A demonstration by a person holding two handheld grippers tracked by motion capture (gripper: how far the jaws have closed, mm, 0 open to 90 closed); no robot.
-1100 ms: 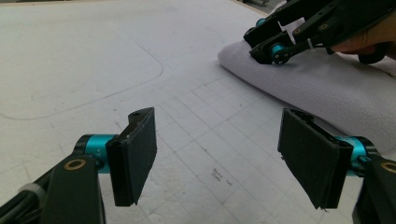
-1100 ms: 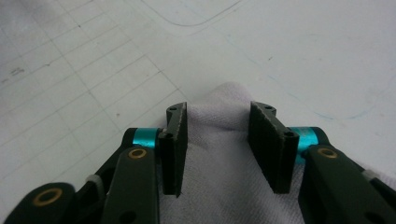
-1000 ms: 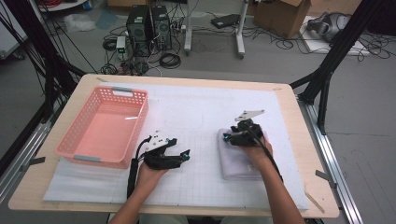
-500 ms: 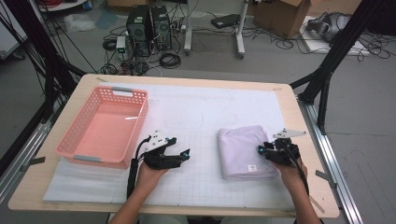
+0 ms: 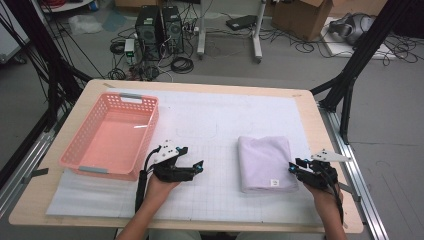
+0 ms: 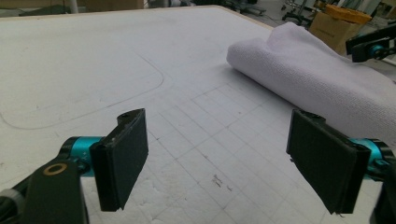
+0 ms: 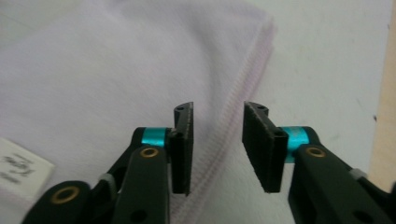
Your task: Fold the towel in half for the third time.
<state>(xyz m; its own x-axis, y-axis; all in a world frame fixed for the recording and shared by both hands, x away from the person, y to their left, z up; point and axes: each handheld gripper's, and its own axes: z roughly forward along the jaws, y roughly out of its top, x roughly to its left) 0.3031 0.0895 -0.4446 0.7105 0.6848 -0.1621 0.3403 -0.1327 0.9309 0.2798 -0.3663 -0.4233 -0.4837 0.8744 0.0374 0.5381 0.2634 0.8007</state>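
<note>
**Right gripper at the towel's edge, left gripper idle and wide apart**

The folded white towel (image 5: 264, 162) lies flat on the white gridded mat (image 5: 215, 125), directly ahead of the right gripper (image 5: 295, 169), whose tips reach its near right corner. In the right gripper view the two black jaws stand a moderate gap apart, having just opened a little, and the towel's stitched hem (image 7: 240, 88) runs up between them. The pads (image 7: 184, 144) hover above the cloth; whether either one brushes the fabric cannot be told, but nothing is clamped. To the left of these jaws a white label (image 7: 18, 170) sewn on the towel is cut off by the picture's edge, its print too blurred to read. To their right lies bare mat, then a strip of the wooden table (image 7: 385, 116).

The left gripper (image 5: 196, 167) rests in the person's left hand (image 5: 160, 187), well apart from the towel, which lies ahead of it and to its right. Its jaws have just been opening and now stand wide, with only the mat's grid between them. In the left gripper view the towel (image 6: 317, 79) shows as a thick roll-like fold, its far end running out of the frame, and the tip of the right gripper (image 6: 371, 44) pokes in beyond it, mostly cut off.

A pink plastic basket (image 5: 112, 137) sits just behind and to the left of the left gripper.
</note>
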